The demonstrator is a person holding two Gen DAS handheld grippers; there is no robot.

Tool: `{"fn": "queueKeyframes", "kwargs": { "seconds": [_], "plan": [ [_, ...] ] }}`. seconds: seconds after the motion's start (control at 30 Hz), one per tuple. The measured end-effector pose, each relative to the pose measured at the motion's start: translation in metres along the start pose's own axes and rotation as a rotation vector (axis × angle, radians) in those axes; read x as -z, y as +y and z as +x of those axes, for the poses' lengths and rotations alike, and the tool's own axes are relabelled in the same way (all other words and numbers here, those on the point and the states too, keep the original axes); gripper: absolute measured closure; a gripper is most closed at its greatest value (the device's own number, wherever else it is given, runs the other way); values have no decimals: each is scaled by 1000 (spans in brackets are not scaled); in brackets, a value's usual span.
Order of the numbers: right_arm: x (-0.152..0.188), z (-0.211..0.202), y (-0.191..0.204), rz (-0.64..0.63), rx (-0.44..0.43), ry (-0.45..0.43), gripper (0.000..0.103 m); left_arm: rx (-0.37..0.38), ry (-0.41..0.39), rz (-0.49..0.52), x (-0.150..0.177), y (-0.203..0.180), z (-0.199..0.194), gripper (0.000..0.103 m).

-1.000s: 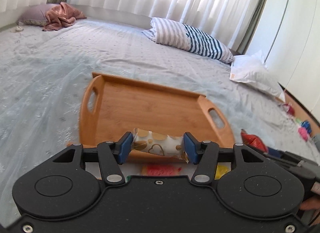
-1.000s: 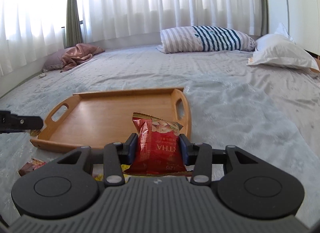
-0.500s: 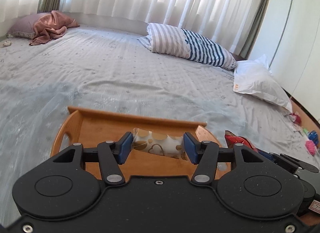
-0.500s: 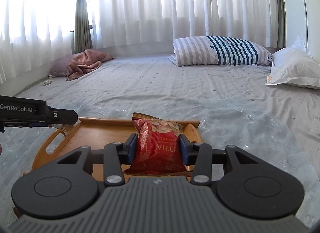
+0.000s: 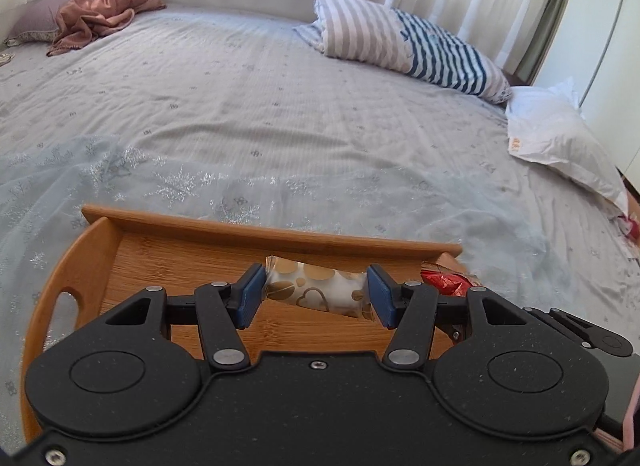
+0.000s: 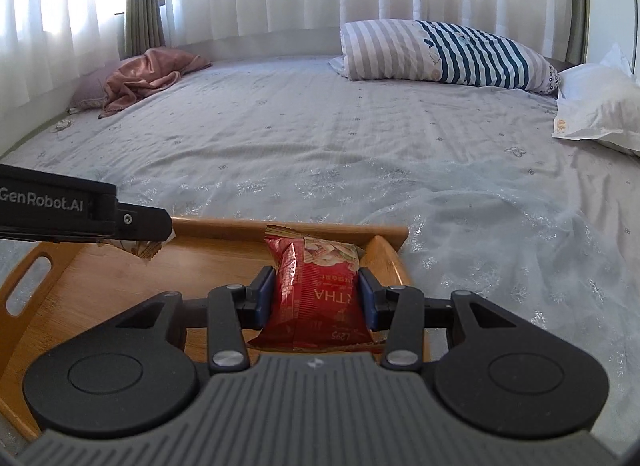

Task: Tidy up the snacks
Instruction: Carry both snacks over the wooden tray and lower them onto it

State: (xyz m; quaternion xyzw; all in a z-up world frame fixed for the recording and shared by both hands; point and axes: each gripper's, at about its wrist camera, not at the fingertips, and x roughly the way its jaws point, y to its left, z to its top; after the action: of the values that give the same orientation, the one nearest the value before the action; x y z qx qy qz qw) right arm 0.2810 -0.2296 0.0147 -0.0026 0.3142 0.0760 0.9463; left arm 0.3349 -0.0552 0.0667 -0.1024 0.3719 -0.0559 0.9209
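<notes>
A wooden tray point(image 5: 280, 237) with cut-out handles lies on the bed, and both grippers hang over it. My left gripper point(image 5: 316, 296) is shut on a white snack packet with gold hearts and dots point(image 5: 316, 292), held crosswise above the tray floor. My right gripper point(image 6: 316, 298) is shut on a red snack bag point(image 6: 316, 286) standing upright over the tray's point(image 6: 224, 225) right part. In the left wrist view the red bag point(image 5: 444, 282) and the right gripper's body show at the right. In the right wrist view the left gripper's side point(image 6: 80, 207) reaches in from the left.
The tray rests on a grey bedspread point(image 5: 280, 105) under a sheer snowflake cloth. A striped pillow point(image 5: 404, 45) and a white pillow point(image 5: 560, 141) lie far right, a pink cloth point(image 5: 96, 17) far left. Small coloured items point(image 5: 630, 223) sit at the bed's right edge.
Both grippers have moved forward over the tray with their snacks still held. The tray's near rim and the snacks in front of it have dropped out of view.
</notes>
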Motion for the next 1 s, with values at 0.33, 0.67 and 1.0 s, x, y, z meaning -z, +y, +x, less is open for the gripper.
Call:
{"fn": "queueKeyframes", "kwargs": {
  "seconds": [0.33, 0.67, 1.0],
  "plan": [
    [3, 19, -2, -9, 4, 22, 55, -32, 25, 4, 7, -1, 29, 50],
    [3, 26, -1, -14, 6, 35, 55, -51, 22, 25, 8, -2, 35, 50],
    [5, 31, 3, -25, 8, 40, 55, -57, 31, 35, 12, -1, 42, 50]
  ]
}}
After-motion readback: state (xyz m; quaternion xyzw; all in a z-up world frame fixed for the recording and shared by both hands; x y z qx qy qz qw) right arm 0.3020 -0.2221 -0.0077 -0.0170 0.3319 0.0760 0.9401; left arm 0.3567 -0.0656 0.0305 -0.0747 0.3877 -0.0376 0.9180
